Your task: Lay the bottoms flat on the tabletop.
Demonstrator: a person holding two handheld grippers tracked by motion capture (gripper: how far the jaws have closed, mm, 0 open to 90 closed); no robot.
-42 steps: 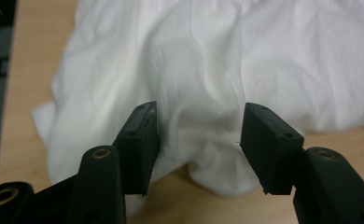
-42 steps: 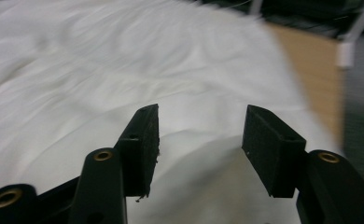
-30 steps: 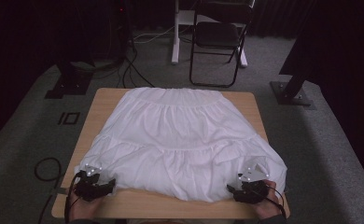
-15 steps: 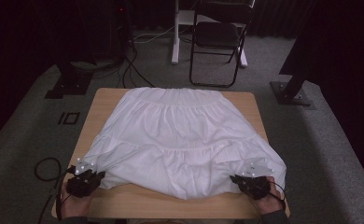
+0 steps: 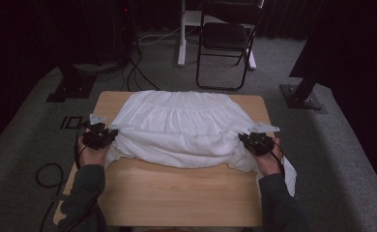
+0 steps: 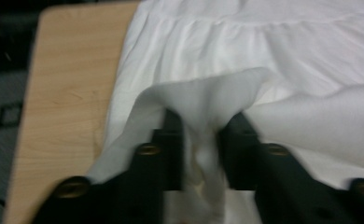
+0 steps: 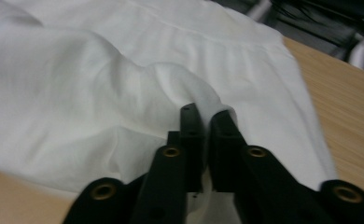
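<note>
No brand, label or legible writing shows on anything here. The white tiered skirt (image 5: 179,128) lies across the far half of the wooden table (image 5: 177,193), its gathered waistband near the far edge, its hem lifted off the near part of the surface and carried over the rest of the cloth so a thick rolled fold runs from side to side.

The left gripper (image 5: 110,134) sits at the table's left edge, pointing inward toward the skirt, with the person's left hand (image 5: 92,153) behind it and a dark sleeve trailing back to the near edge. In the left gripper view its jaws stand fairly narrow with a bunched pinch of hem (image 6: 203,116) pressed between them — the cloth drapes over both tips. The jaws have just been easing apart a little, cloth between them all the while.

The right gripper (image 5: 243,138) mirrors it at the right edge, held by the right hand (image 5: 268,159), forearm angled in from the near right corner. In the right gripper view the jaws are almost together, nipping a thin fold of the skirt (image 7: 171,88) — they too have just been opening slightly. A tail of fabric hangs off the right edge beside that forearm.
</note>
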